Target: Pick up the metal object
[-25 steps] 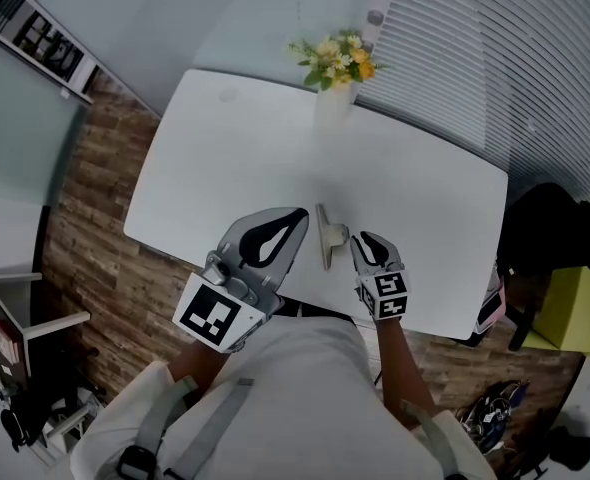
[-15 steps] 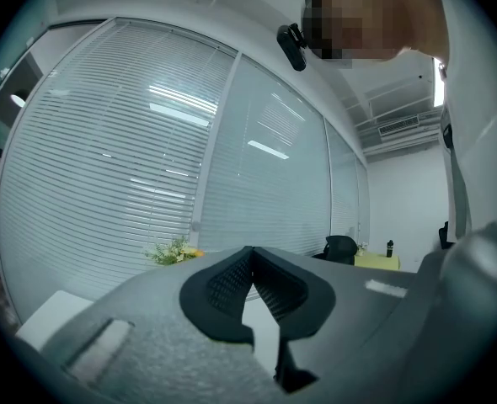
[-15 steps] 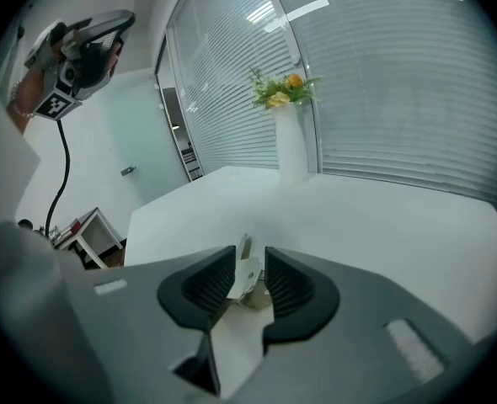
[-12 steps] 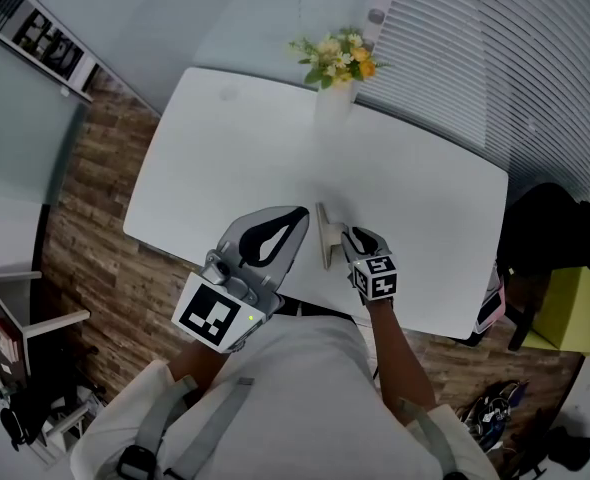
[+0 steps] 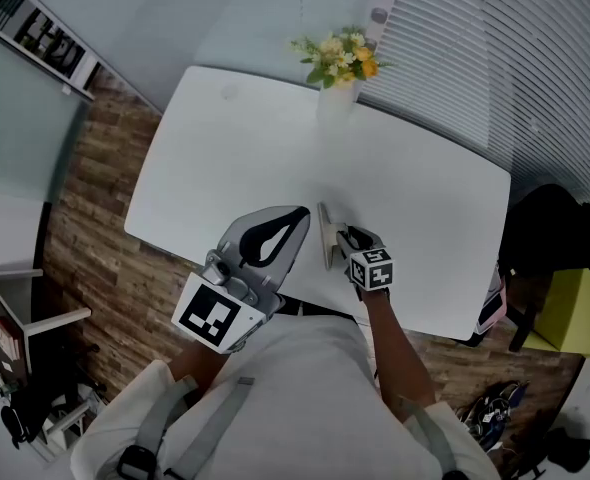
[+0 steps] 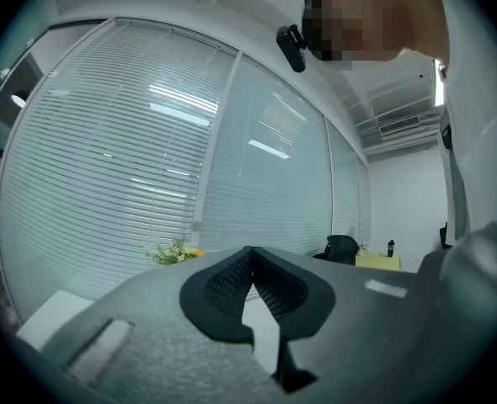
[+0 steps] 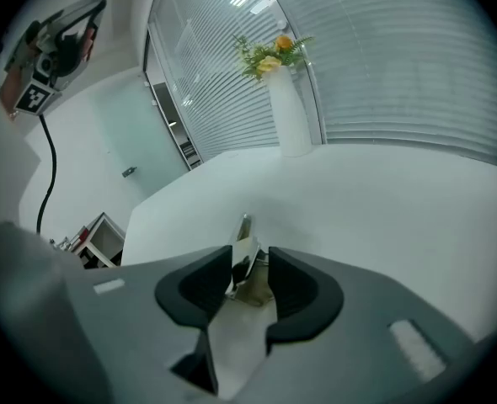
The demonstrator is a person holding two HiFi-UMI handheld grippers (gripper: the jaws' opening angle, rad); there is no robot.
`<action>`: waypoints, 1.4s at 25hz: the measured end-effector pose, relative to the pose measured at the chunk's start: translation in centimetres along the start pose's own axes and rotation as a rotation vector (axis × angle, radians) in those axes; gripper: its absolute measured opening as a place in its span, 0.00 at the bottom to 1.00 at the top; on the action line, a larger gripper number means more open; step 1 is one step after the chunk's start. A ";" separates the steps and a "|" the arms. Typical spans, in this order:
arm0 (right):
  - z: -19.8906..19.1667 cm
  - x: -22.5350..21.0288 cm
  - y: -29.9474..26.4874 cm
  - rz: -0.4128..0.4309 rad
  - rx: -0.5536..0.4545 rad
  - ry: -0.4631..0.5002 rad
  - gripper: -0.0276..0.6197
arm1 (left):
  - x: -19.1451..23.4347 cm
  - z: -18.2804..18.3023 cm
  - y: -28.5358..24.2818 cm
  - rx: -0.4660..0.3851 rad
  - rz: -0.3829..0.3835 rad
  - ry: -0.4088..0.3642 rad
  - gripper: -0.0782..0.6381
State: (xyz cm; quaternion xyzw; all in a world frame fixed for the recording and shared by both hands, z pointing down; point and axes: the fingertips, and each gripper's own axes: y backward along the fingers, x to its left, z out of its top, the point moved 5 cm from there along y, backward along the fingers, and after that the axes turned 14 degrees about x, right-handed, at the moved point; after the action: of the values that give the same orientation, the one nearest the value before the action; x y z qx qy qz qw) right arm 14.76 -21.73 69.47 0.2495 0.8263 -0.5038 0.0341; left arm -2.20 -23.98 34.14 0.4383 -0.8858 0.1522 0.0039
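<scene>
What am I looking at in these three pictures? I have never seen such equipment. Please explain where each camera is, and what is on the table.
There is no robot here: a person holds a hand-held gripper in each hand. The head view comes from a camera on the person's head, looking down on a white table. The other two views come from a camera riding on each gripper and looking along its jaws.

At the far edge of the table stands a white vase with flowers. Near the person lies a thin metal object.

The right gripper is low at the table. Its jaws are apart, with the metal object between them, not yet clamped. The left gripper is empty, with its jaws together, and points toward the window blinds.
</scene>
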 end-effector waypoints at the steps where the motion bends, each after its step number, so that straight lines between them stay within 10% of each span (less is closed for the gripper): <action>1: 0.0 0.0 -0.1 0.005 0.001 -0.001 0.25 | 0.0 0.0 -0.1 0.001 0.001 0.000 0.11; 35: 1.2 1.6 -0.5 0.101 -0.060 -0.044 0.09 | 0.6 0.3 0.2 -0.014 0.006 -0.002 0.11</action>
State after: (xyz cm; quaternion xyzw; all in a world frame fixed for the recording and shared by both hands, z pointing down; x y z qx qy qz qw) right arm 12.91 -22.35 68.82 0.2783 0.8266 -0.4817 0.0852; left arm -2.68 -24.41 33.86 0.4360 -0.8881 0.1457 0.0055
